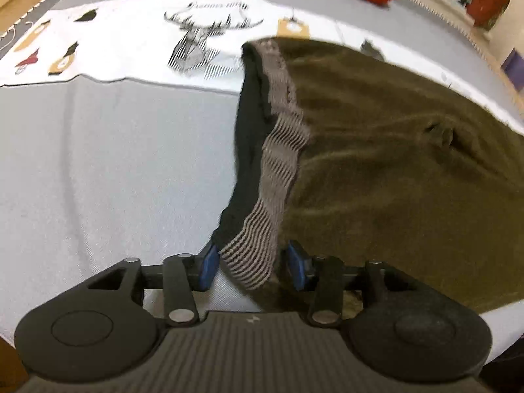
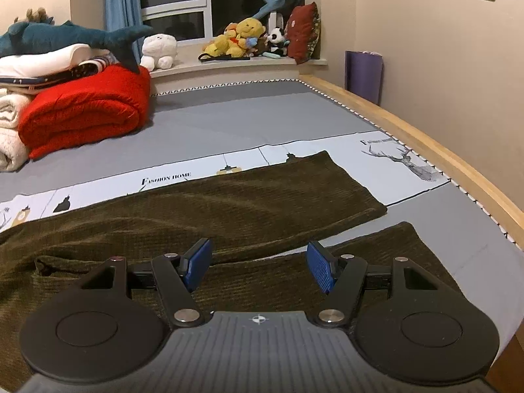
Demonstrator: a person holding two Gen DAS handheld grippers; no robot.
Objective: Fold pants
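Note:
Olive-brown corduroy pants [image 1: 393, 163] lie spread on a grey bed sheet [image 1: 98, 163]. Their ribbed grey waistband [image 1: 281, 150], with black lining beside it, runs down toward my left gripper [image 1: 252, 267]. The waistband's corner sits between the blue pads [image 1: 209, 268]. A gap shows at the right pad, so the jaws stand open around it. In the right wrist view, the pants' two legs [image 2: 294, 190] stretch away to the right, the near leg [image 2: 393, 249] slightly apart from the far one. My right gripper [image 2: 260, 267] hovers open above the near leg with nothing between its fingers.
A white printed strip [image 2: 163, 177] crosses the sheet under the pants. A red folded quilt [image 2: 88, 108], white blankets and a plush shark [image 2: 65, 36] are piled at the far left. The wooden bed edge [image 2: 458, 170] runs along the right. Plush toys [image 2: 245, 39] sit on the window sill.

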